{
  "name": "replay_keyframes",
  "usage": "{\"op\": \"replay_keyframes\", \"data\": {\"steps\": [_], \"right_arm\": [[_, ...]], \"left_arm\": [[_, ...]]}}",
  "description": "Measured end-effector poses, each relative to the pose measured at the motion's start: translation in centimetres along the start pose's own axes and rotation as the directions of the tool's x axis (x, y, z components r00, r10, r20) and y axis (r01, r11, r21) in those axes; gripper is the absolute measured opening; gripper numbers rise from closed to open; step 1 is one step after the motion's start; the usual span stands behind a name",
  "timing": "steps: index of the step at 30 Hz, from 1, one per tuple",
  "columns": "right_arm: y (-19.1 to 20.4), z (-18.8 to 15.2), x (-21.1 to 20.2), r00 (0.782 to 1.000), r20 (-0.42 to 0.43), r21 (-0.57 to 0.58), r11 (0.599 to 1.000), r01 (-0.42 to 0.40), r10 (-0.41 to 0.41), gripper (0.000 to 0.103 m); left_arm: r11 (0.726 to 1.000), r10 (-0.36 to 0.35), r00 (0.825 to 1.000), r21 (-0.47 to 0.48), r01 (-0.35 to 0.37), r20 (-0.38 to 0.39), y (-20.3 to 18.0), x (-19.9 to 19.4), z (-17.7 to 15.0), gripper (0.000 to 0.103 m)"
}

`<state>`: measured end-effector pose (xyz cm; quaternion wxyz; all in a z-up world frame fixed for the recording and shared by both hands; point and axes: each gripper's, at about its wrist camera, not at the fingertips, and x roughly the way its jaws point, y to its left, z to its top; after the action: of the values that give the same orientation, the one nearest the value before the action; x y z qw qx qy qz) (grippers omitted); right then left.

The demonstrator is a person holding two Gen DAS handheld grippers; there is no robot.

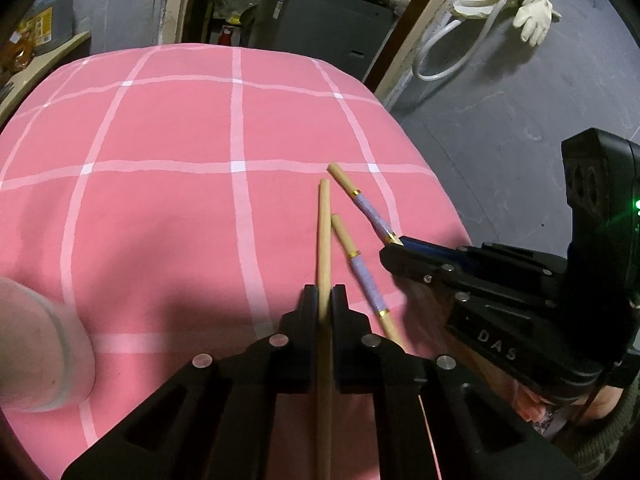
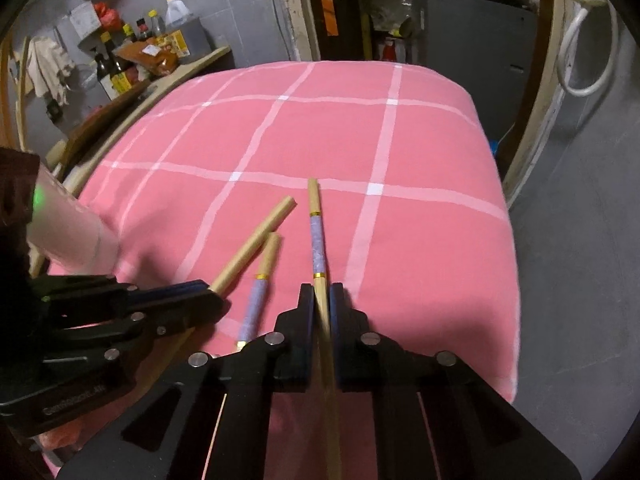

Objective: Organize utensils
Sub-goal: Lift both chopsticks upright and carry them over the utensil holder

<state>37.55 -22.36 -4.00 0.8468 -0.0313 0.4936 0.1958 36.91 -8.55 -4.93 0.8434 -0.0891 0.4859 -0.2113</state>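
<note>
Plain wooden chopstick clamped between the jaws of the left gripper, shaft pointing forward over the cloth. Right gripper closed on a banded chopstick with lilac wrap and gold rings, also pointing forward. A second banded chopstick lies loose on the cloth between the two held ones, close to both but not clearly touching either.

All three sit near the near-right part of the pink checked tablecloth. Right edge of the table is close by the right gripper; beyond it, grey floor. Broad open cloth ahead and to the left. A pale cup-like container sits at the left, near edge.

Near ends of both held chopsticks run under the gripper bodies and out of frame. The container is blurred and cut off; what it holds cannot be made out.

Cloth is smooth, with white grid lines. Behind the table: a dark grey cabinet, a white hose and a pale glove on the floor. In the right wrist view, bottles crowd a shelf at left.
</note>
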Motion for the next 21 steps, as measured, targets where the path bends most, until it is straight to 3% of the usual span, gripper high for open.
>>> {"op": "replay_keyframes", "data": {"steps": [6, 9, 11, 14, 21], "right_arm": [[0.1, -1.7, -2.3, 0.996, 0.088, 0.06, 0.997, -0.038, 0.033, 0.005], [0.5, -2.6, -4.6, 0.983, 0.181, 0.068, 0.997, -0.048, 0.035, 0.005], [1.2, -3.2, -6.3, 0.967, 0.252, 0.066, 0.996, -0.052, 0.033, 0.005], [2.5, -4.2, -8.6, 0.93, 0.365, 0.058, 0.995, -0.075, 0.049, 0.005], [6.9, -5.3, -13.1, 0.788, 0.61, -0.012, 0.995, -0.102, 0.088, 0.005]], "left_arm": [[1.0, 0.002, 0.999, 0.01, -0.002, 0.042, -0.1, -1.8, -1.4, 0.004], [0.999, 0.012, 0.992, 0.037, -0.016, 0.122, -0.6, -3.8, -2.2, 0.004], [0.998, 0.016, 0.979, 0.064, -0.029, 0.205, -1.0, -5.7, -3.0, 0.004], [0.994, 0.01, 0.949, 0.097, -0.042, 0.315, -1.8, -8.1, -4.1, 0.004], [0.994, -0.011, 0.849, 0.096, -0.047, 0.528, -2.2, -13.7, -5.7, 0.004]]}}
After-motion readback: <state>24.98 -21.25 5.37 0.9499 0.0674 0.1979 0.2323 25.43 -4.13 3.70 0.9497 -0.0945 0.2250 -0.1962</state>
